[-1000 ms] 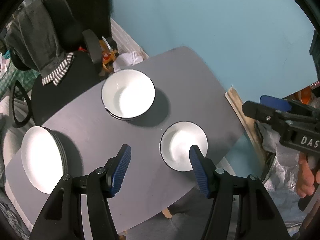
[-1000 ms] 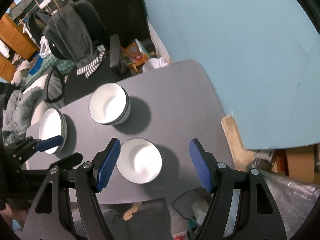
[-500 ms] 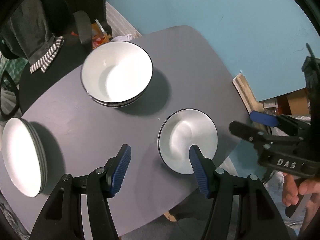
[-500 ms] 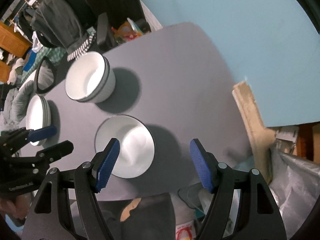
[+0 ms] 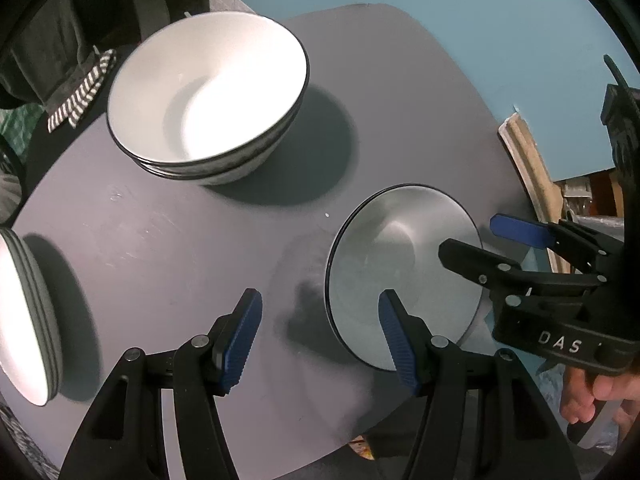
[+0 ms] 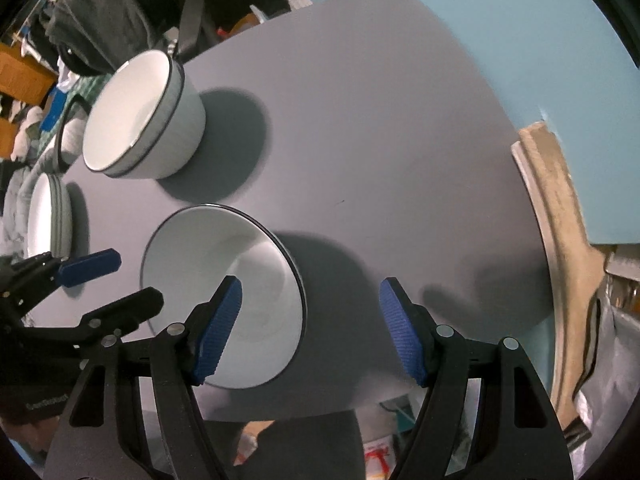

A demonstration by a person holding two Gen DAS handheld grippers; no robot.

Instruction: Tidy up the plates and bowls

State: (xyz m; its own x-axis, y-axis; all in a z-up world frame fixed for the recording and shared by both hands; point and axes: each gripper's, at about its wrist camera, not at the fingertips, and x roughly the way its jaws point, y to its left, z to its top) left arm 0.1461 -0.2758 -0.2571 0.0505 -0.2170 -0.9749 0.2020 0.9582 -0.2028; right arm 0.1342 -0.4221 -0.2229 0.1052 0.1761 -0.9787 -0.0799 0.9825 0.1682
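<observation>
Glossy white glazed bowl — dark-rimmed; matt grey table; ribbed blue rubbery fingers.

Both wrist views steeply downward, sharing table

1. Both hand-held grippers have dropped closer to the desk; everything looms larger.
2. The single bowl now sits between the left hand-held gripper and the right hand-held gripper, and has fallen into shadow.
</observation>
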